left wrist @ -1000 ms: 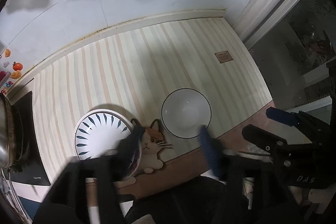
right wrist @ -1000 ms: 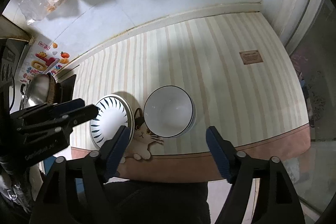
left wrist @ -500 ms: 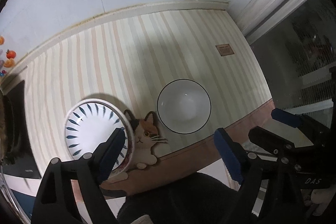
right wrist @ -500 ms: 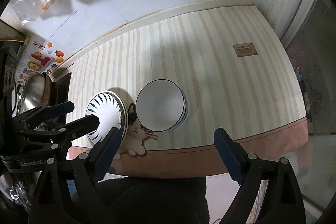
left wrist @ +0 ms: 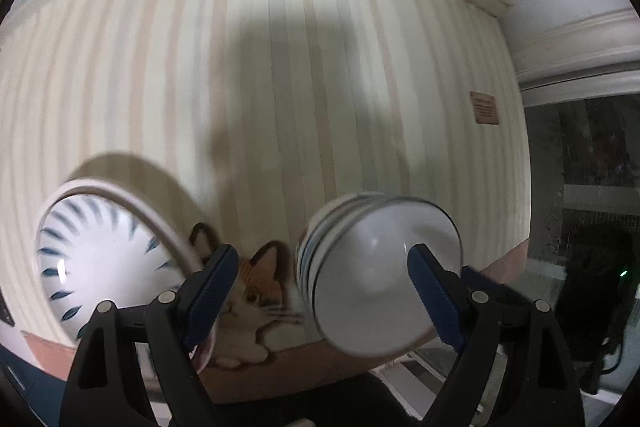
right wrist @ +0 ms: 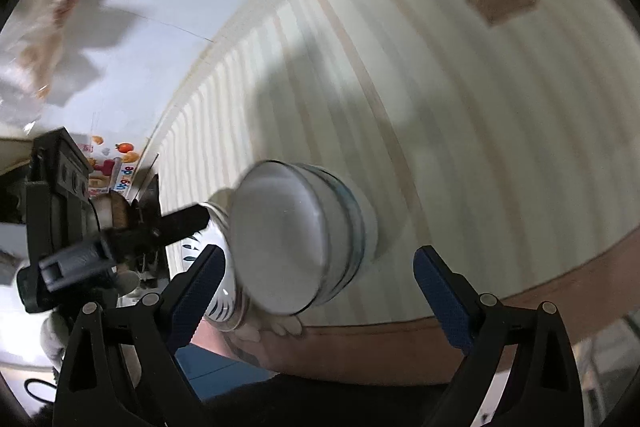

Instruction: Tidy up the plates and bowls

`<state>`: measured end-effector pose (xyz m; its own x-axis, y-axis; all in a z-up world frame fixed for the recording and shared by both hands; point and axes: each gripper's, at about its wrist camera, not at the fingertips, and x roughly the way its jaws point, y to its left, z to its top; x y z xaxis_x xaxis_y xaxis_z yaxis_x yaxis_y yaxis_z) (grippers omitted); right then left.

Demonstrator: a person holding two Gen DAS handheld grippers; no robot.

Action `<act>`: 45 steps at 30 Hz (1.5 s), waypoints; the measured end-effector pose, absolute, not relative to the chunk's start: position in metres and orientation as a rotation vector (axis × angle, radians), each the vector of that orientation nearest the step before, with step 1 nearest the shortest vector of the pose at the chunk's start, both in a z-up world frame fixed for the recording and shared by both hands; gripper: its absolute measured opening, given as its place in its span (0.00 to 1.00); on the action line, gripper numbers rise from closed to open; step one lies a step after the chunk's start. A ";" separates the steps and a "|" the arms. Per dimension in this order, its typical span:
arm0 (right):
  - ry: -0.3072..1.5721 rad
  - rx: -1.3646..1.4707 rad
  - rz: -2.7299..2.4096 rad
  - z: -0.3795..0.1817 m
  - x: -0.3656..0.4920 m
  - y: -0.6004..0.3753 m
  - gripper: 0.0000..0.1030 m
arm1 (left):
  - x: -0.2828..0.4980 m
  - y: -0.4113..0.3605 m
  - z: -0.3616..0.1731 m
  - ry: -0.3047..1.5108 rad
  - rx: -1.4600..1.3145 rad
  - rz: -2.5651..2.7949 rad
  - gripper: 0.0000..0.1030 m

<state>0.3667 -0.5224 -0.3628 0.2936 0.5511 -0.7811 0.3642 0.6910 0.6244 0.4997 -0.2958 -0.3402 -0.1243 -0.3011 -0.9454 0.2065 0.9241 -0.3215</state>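
A stack of white bowls (left wrist: 376,279) with dark rims stands near the table's front edge, beside a cat-shaped mat (left wrist: 256,291). Left of the mat lies a white plate with blue leaf marks (left wrist: 96,259) on top of another plate. My left gripper (left wrist: 320,291) hangs open low over the mat, with its right finger in front of the bowls. In the right wrist view the bowl stack (right wrist: 296,239) shows between the fingers of my right gripper (right wrist: 320,291), whose jaws are opening without touching it. The plates (right wrist: 216,295) peek out behind its left finger.
A striped cloth (left wrist: 280,87) with a brown label (left wrist: 486,108) covers the table up to the white wall. A dark window (left wrist: 592,187) lies to the right. In the right wrist view the left gripper's finger (right wrist: 184,223) reaches in from the left, below fruit stickers (right wrist: 116,155).
Both grippers have dropped steeply toward the table, so the bowls and plates now loom large and close. Both pairs of jaws stand wider than before.
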 end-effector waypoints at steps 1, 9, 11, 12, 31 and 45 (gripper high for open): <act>1.325 0.882 0.161 -0.375 0.369 -0.522 0.94 | 0.503 -0.299 -0.350 1.666 -0.077 -0.433 0.84; 1.367 0.957 0.284 -0.431 0.389 -0.507 0.94 | 0.509 -0.316 -0.395 1.778 -0.115 -0.519 0.77; 1.371 0.965 0.303 -0.437 0.393 -0.504 0.94 | 0.506 -0.319 -0.401 1.794 -0.131 -0.551 0.71; 1.371 0.968 0.309 -0.441 0.394 -0.503 0.93 | 0.506 -0.319 -0.404 1.796 -0.138 -0.563 0.66; 1.423 0.865 0.319 -0.449 0.416 -0.484 0.61 | 0.492 -0.308 -0.390 1.709 -0.077 -0.524 0.55; 1.455 0.819 0.407 -0.406 0.441 -0.444 0.61 | 0.497 -0.267 -0.343 1.682 -0.128 -0.456 0.55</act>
<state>0.4414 -0.4443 -0.4058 0.1131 0.6969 -0.7082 0.2290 0.6753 0.7011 0.4971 -0.2675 -0.3434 -0.1692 -0.3394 -0.9253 0.1740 0.9138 -0.3670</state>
